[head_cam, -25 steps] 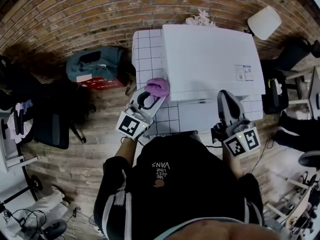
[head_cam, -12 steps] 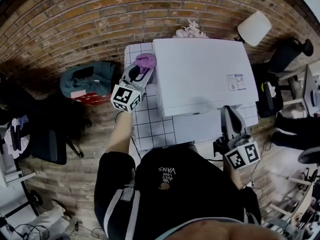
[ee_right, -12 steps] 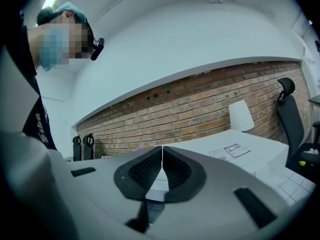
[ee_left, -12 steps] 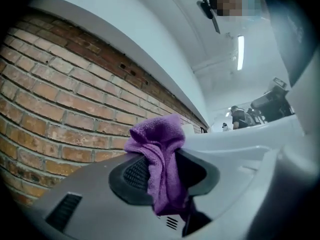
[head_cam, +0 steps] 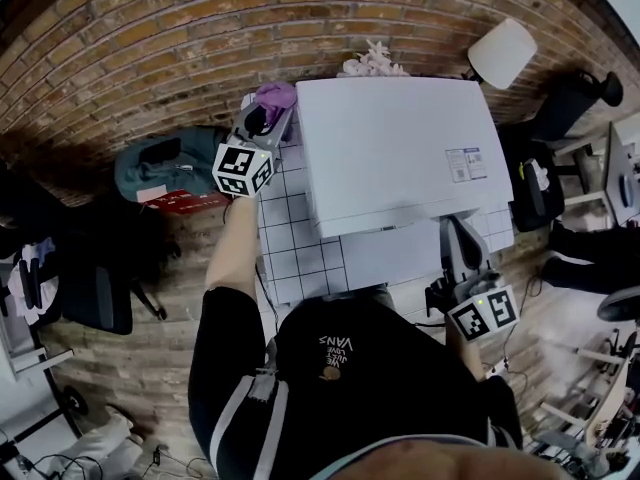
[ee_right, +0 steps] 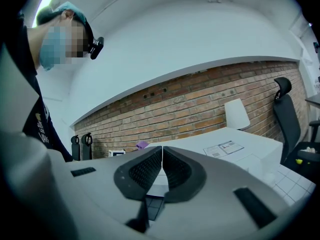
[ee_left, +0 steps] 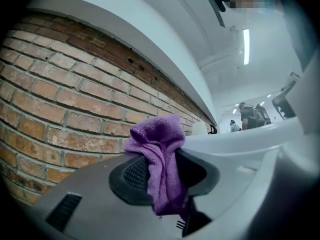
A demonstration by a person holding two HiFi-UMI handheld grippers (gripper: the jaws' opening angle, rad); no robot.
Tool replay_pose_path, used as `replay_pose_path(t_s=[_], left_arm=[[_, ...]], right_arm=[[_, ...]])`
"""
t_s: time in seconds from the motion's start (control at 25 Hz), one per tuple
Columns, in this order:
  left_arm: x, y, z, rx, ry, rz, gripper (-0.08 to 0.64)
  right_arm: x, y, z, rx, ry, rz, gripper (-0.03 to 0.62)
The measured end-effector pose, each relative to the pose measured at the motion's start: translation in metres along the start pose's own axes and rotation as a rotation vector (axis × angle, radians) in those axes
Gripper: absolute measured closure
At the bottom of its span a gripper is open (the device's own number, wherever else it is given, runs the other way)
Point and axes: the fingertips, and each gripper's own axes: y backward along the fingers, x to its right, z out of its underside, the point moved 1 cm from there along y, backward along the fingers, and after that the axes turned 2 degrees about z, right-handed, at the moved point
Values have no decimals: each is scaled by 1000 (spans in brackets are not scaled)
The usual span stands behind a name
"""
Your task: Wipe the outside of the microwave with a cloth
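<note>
The white microwave (head_cam: pixel 395 148) stands on a tiled white table (head_cam: pixel 295 248) against the brick wall. My left gripper (head_cam: pixel 266 109) is shut on a purple cloth (head_cam: pixel 274 95) at the microwave's far left corner, beside its left side. In the left gripper view the cloth (ee_left: pixel 161 159) hangs out from between the jaws of the left gripper (ee_left: pixel 162 176), with the white microwave side (ee_left: pixel 260 134) at the right. My right gripper (head_cam: pixel 457 230) is shut with nothing in it, at the microwave's front right. The right gripper (ee_right: pixel 161 165) points over the microwave top (ee_right: pixel 235 149).
A white lamp shade (head_cam: pixel 502 52) stands at the back right and a pale ornament (head_cam: pixel 372 63) behind the microwave. A teal bag (head_cam: pixel 165 163) and a red box lie on the floor at the left. Black chairs (head_cam: pixel 575 103) stand to the right.
My left gripper has carried the purple cloth from the microwave's front left corner back along its left side to the far corner by the wall. The right gripper has barely moved.
</note>
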Motion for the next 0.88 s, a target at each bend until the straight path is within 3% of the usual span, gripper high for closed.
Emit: replay_pose_path(t_s=[0.2,0.4,0.64,0.88], left_arm=[[18,40,1,18,9,-13,420],[61,98,17,-13,-5,0,420],[130,143,42,-10,50,32,420],[172,170,53,12,149,-3,420]], right_arm=[[-12,-9,1,6,-1,-57,589],[-31,-14,7,-10,-3,-115,588],[-59,-18,16,-25,7,-175,588],[-72,-22,25,-55,6,-206,589]])
